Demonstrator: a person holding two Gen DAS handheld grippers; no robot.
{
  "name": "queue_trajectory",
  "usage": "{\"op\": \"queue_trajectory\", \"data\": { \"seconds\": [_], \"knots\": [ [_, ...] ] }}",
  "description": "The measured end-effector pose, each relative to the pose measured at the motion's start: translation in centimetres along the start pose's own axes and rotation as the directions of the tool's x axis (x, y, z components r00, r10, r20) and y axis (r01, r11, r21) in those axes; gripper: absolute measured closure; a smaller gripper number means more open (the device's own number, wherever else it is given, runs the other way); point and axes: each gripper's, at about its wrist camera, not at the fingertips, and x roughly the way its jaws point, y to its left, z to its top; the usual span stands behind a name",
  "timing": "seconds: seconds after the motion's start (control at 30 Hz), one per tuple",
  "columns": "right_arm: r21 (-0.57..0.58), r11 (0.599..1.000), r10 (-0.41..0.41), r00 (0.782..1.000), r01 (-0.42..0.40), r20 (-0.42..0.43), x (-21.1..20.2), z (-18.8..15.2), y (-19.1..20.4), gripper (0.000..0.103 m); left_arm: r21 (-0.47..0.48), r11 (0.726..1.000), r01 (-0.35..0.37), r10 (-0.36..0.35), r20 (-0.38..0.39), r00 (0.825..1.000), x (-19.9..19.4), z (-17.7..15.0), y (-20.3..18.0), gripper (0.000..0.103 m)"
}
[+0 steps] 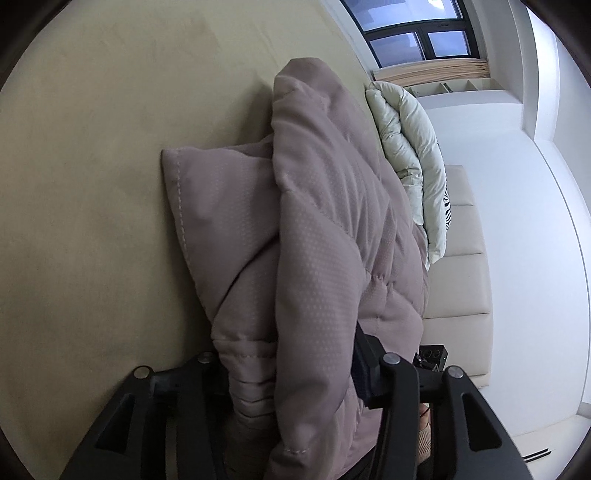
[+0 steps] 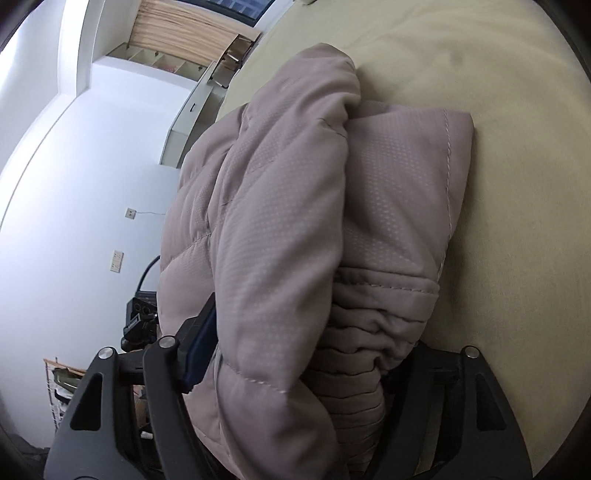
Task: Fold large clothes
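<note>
A mauve quilted puffer jacket (image 1: 317,236) lies bunched in thick folds on a beige bed sheet (image 1: 92,177). My left gripper (image 1: 291,365) is shut on a thick fold of it; the jacket fills the space between the black fingers (image 1: 365,365) and hides the left fingertip. In the right wrist view the same jacket (image 2: 288,221) bulges between the fingers (image 2: 199,347) of my right gripper (image 2: 295,354), which is shut on a ribbed cuff and fold. Both views are rolled sideways.
A pale green puffer jacket (image 1: 410,147) lies behind the mauve one, against a padded cream headboard (image 1: 461,280). A white wall (image 2: 92,184) with sockets, low white cabinets (image 2: 192,107) and a window (image 1: 417,33) are beyond. The other gripper's body (image 2: 142,314) shows at the jacket's edge.
</note>
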Motion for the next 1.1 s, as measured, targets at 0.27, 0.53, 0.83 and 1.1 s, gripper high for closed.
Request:
{"op": "queue_trajectory", "data": {
  "seconds": [0.27, 0.53, 0.83, 1.1],
  "knots": [
    [0.082, 0.996, -0.047, 0.996, 0.041, 0.075, -6.0, -3.1, -3.3, 0.033, -0.016, 0.996, -0.084, 0.086, 0.120, 0.989, -3.2, -1.9, -1.9, 0.039],
    [0.007, 0.960, -0.272, 0.922, 0.281, 0.274, -17.0, -8.2, 0.0, 0.033, 0.174, 0.904, -0.391, 0.290, 0.426, 0.857, -11.1, -7.1, -8.2, 0.033],
    [-0.163, 0.756, -0.393, 0.639, 0.634, 0.662, -25.2, -10.9, 14.1, 0.015, 0.240, 0.548, -0.801, 0.236, 0.875, 0.423, -15.6, -18.8, -24.1, 0.000],
    [-0.113, 0.752, -0.300, 0.491, 0.649, 0.818, -28.3, -12.8, 25.0, 0.003, 0.244, 0.458, -0.855, 0.141, 0.930, 0.341, -16.5, -24.0, -33.2, 0.000]
  ]
}}
